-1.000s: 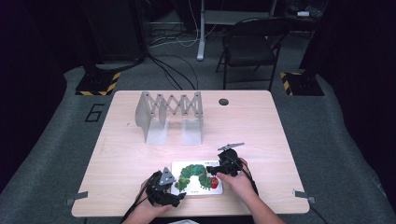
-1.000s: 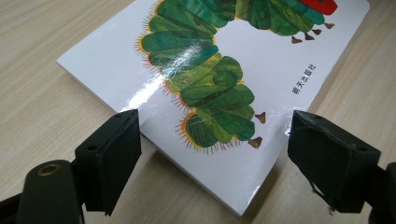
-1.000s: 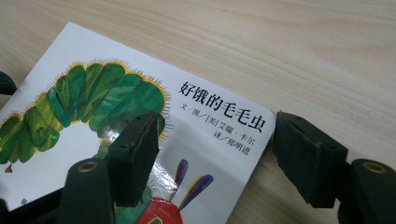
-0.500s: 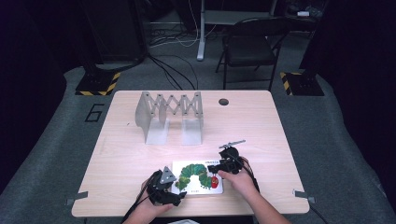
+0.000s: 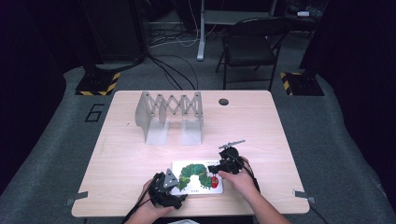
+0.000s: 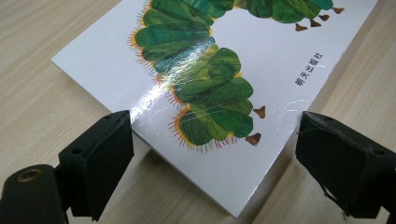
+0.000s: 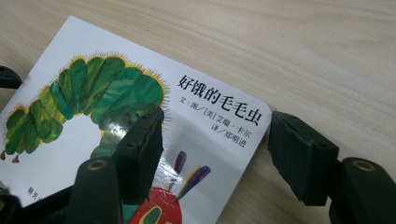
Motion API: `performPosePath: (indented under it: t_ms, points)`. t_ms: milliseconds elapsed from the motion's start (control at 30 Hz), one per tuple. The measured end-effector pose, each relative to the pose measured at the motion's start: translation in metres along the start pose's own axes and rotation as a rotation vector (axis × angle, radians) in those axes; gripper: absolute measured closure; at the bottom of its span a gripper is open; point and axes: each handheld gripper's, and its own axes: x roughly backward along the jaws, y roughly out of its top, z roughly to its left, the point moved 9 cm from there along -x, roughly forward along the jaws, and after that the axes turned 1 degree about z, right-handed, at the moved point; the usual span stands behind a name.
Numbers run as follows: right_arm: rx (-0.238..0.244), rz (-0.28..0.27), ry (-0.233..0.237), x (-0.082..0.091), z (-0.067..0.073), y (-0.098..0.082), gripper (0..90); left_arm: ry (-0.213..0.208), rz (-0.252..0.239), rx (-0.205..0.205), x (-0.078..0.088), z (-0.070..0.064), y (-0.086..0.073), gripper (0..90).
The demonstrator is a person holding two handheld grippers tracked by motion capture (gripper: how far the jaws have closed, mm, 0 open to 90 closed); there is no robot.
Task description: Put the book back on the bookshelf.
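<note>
High view looks down from afar; both tongs cameras closely share the book (image 5: 197,177)

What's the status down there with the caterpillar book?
Left gripper open, straddling book corner. Right gripper closing, one jaw over cover, one beside edge. Nothing blocking.

One book (image 5: 198,176), white cover with one green caterpillar drawn on it, lower centre of the high view. One table (image 5: 261,126), light wood. Two grippers: left gripper (image 5: 169,185) at lower centre-left, right gripper (image 5: 220,166) at lower centre-right. Two hands holding them, coming in from the bottom edge. One grey accordion-style rack (image 5: 170,114) with two flat feet, upper left part of the tabletop. One round hole (image 5: 223,101) in the tabletop, upper middle. One black folding chair (image 5: 250,44) at top centre-right. Two yellow-black striped floor markers: one (image 5: 97,84) at left, one (image 5: 299,81) at right.
</note>
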Motion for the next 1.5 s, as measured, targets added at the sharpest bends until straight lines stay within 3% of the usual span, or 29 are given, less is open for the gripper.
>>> performPosePath:
  t_ms: [233,600,900,1133,1500]
  points:
    - [-0.032,-0.022,0.015,0.004,0.002,0.003,35.2,0.019,-0.006,-0.008,-0.001,-0.001,-0.001,11.1]
    - [-0.019,-0.047,0.024,0.010,0.004,0.006,36.2,0.055,-0.010,-0.035,-0.003,-0.002,-0.002,9.5]
    - [-0.017,-0.051,0.025,0.015,0.006,0.009,36.2,0.044,-0.019,-0.027,-0.004,-0.003,-0.002,9.3]
    - [-0.032,-0.019,0.030,0.005,0.002,0.004,35.3,0.033,-0.027,-0.035,-0.004,0.000,-0.003,9.3]
    - [-0.039,-0.028,-0.003,-0.003,-0.005,0.006,33.5,-0.008,-0.031,0.028,-0.010,0.008,-0.002,8.8]
